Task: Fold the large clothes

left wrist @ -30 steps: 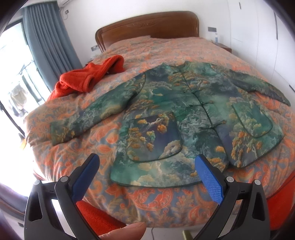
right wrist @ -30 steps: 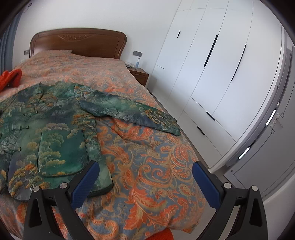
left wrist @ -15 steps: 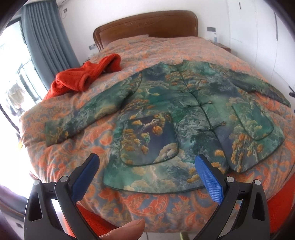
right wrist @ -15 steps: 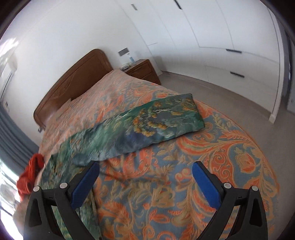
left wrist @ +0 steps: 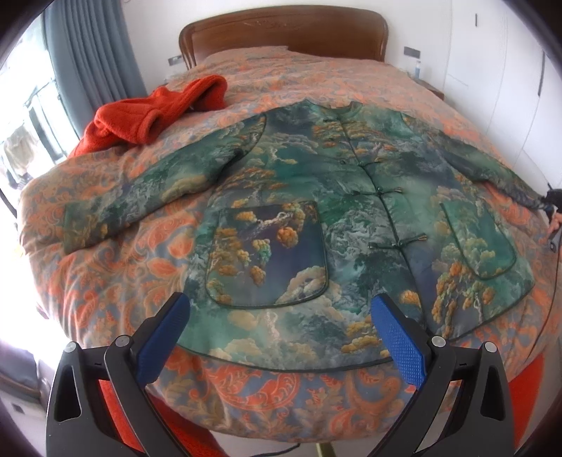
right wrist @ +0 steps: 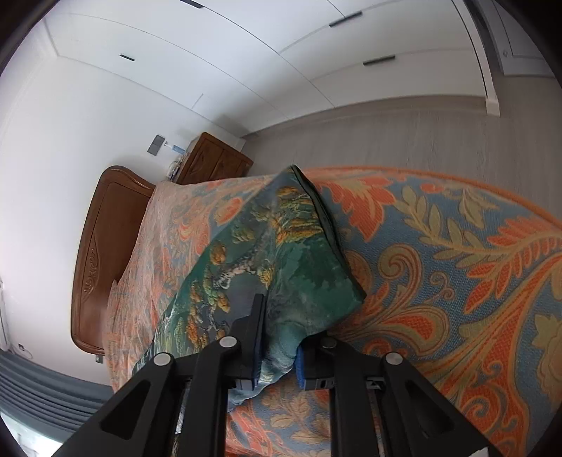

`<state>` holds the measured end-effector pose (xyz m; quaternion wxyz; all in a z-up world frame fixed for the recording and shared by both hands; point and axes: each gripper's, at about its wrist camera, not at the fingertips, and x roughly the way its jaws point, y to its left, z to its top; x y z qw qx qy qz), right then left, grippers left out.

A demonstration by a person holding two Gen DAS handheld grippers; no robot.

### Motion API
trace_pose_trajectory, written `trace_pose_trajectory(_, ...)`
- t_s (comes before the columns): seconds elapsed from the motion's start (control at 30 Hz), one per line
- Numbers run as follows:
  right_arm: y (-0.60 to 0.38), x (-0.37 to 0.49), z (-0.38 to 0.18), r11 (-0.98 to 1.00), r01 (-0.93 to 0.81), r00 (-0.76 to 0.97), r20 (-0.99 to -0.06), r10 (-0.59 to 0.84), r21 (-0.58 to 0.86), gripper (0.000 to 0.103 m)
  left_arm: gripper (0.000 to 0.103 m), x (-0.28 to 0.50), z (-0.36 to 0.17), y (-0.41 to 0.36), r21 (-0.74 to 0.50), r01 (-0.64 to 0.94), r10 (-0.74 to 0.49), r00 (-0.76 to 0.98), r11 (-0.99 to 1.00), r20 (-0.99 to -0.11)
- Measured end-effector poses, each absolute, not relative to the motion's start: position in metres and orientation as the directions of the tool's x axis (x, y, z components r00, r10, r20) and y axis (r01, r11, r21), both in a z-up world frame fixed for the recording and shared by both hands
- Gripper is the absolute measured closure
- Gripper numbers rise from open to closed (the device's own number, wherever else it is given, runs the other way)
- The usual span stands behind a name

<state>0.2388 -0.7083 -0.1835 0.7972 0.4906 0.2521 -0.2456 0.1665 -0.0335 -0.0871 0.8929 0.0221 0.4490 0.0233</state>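
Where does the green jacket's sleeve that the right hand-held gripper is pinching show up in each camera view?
Left wrist view: the pinched sleeve runs to the far right edge, its cuff meeting the right hand-held gripper.
Right wrist view: the same sleeve fills the centre, clamped between the fingers at the bottom middle, cuff pointing up.
Shared landmark: the wooden headboard, top centre in the left view, on the left side in the right view.

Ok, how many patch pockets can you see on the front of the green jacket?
2. One pocket lies just ahead of the open left gripper; the other pocket is across the button line, toward the sleeve pinched by the right gripper.
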Motion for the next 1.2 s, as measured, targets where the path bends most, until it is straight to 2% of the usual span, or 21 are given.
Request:
trace_pose_trajectory(0.17, -0.647, 0.267, -0.102, 0.662, 0.501, 0.82, -0.549, -0.159, 0.557, 0.094, 0.001, 0.179, -0.091, -0.026, -0.015, -0.023, 0.001, 0.572, 1.0, -0.82)
trace_pose_trajectory(0.3, -0.564, 0.295, -0.041, 0.837, 0.314, 0.874, -0.48, -0.07, 0.449, 0.094, 0.001, 0.187, -0.081, -0.025, -0.087, -0.023, -0.056, 0.595, 0.996, -0.802)
trace_pose_trajectory(0.4, -0.493, 0.319, -0.021, 0.909, 0.164, 0.882, -0.47, 0.038, 0.382, 0.094, 0.001, 0.185, -0.072, -0.027, -0.094, -0.016, -0.064, 0.625, 0.995, -0.778)
trace_pose_trajectory(0.5, -0.428, 0.344, -0.03, 0.941, 0.061, 0.849, -0.513, 0.127, 0.334, 0.094, 0.001, 0.183, -0.072, -0.026, -0.094, -0.008, -0.068, 0.629, 0.996, -0.775)
trace_pose_trajectory(0.67, -0.345, 0.361, -0.089, 0.965, -0.03, 0.75, -0.632, 0.194, 0.261, 0.094, 0.001, 0.188, -0.083, -0.02, -0.1, -0.008, -0.075, 0.606, 0.995, -0.792)
trace_pose_trajectory(0.77, -0.312, 0.369, -0.124, 0.972, -0.06, 0.679, -0.704, 0.207, 0.227, 0.093, 0.001, 0.2, -0.091, -0.019, -0.143, 0.015, -0.124, 0.584, 0.99, -0.802)
trace_pose_trajectory(0.83, -0.3, 0.37, -0.143, 0.972, -0.064, 0.63, -0.746, 0.215, 0.225, 0.088, 0.001, 0.211, -0.095, -0.023, -0.176, 0.045, -0.17, 0.571, 0.983, -0.803)
trace_pose_trajectory(0.9, -0.289, 0.357, -0.157, 0.973, -0.067, 0.583, -0.782, 0.219, 0.222, 0.075, 0.001, 0.227, -0.099, -0.03, -0.216, 0.088, -0.228, 0.556, 0.972, -0.799)
trace_pose_trajectory(0.97, -0.283, 0.35, -0.164, 0.961, -0.094, 0.561, -0.783, 0.267, 0.261, 0.048, 0.001, 0.249, -0.103, -0.039, -0.264, 0.129, -0.292, 0.537, 0.956, -0.791)
trace_pose_trajectory(1.0, -0.282, 0.346, -0.163, 0.954, -0.108, 0.564, -0.773, 0.291, 0.28, 0.043, 0.001, 0.262, -0.106, -0.044, -0.296, 0.15, -0.33, 0.524, 0.943, -0.786)
trace_pose_trajectory(1.03, -0.28, 0.34, -0.162, 0.947, -0.121, 0.569, -0.762, 0.311, 0.297, 0.04, 0.001, 0.276, -0.108, -0.05, -0.327, 0.164, -0.364, 0.508, 0.931, -0.781)
trace_pose_trajectory(1.2, -0.291, 0.287, -0.135, 0.918, -0.174, 0.612, -0.691, 0.385, 0.357, 0.038, 0.001, 0.349, -0.128, -0.09, -0.465, 0.191, -0.501, 0.399, 0.865, -0.768)
